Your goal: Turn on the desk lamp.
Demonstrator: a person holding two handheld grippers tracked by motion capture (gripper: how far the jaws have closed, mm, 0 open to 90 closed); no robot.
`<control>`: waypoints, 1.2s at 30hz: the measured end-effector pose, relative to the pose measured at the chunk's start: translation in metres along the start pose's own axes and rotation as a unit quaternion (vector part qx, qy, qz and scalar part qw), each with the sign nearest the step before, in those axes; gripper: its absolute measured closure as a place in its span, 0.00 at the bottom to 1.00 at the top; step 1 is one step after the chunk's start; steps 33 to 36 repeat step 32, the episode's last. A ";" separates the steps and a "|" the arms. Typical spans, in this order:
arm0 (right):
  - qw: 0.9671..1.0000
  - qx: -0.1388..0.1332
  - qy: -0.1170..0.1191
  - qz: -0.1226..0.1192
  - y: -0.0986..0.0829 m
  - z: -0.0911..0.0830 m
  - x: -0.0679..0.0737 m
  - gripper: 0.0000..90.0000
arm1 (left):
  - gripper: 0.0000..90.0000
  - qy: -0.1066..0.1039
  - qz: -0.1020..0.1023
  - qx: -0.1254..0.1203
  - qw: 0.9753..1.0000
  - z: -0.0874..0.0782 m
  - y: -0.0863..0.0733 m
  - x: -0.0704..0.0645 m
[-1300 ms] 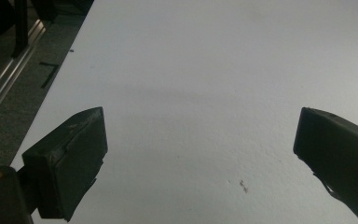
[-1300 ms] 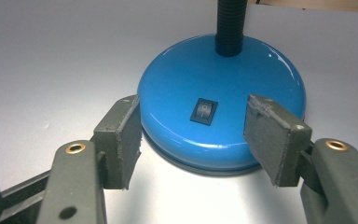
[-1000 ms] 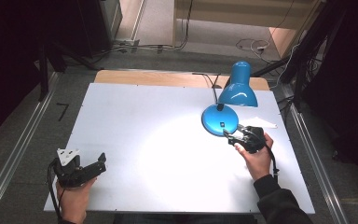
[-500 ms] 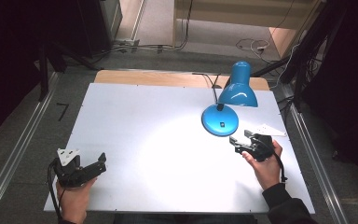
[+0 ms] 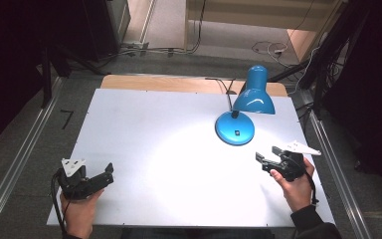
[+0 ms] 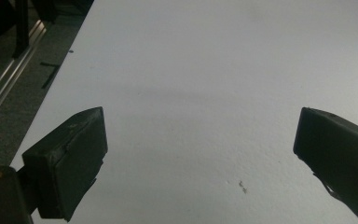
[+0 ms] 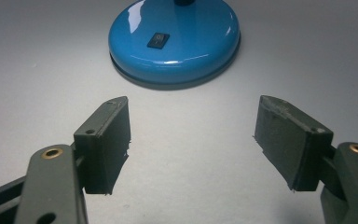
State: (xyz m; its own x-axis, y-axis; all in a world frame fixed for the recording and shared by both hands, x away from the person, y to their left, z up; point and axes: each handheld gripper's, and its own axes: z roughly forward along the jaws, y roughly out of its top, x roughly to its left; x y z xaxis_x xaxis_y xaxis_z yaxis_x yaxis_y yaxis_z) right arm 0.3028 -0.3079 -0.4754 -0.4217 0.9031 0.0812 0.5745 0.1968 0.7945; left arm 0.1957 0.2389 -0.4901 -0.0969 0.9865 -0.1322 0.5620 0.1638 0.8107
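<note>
A blue desk lamp [image 5: 251, 94] stands at the table's back right, lit, its shade pointing down over the white tabletop. Its round base [image 5: 235, 128] carries a small black rocker switch [image 7: 159, 39]. My right gripper [image 5: 266, 156] is open, held in a hand a short way in front and to the right of the base, jaws pointing at it with nothing between them. In the right gripper view the base [image 7: 175, 37] lies just beyond the gripper [image 7: 192, 142]. My left gripper [image 5: 107, 172] rests open near the front left corner, over bare white table [image 6: 205, 93].
The white tabletop [image 5: 154, 149] has a pool of lamplight in its middle. A wooden strip [image 5: 154, 83] runs along its far edge. Metal rails [image 5: 25, 149] flank both sides, with dark floor and cables beyond. The lamp's black cord [image 5: 221, 85] trails off the back.
My right gripper has drawn back from the lamp base toward the front right, and its jaws have opened wider. The left gripper has stayed put.
</note>
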 end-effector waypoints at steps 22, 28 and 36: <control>0.999 0.019 -0.038 0.011 -0.037 -0.026 -0.031 0.25 | 0.04 -0.001 -0.001 0.000 1.000 0.000 0.000 -0.001; 0.998 0.020 -0.053 0.030 -0.048 -0.038 -0.045 0.23 | 0.04 -0.001 0.001 0.000 1.000 0.000 0.000 -0.001; 0.997 0.030 -0.062 0.039 -0.052 -0.035 -0.053 0.21 | 0.04 -0.001 0.002 0.002 1.000 0.001 0.000 -0.002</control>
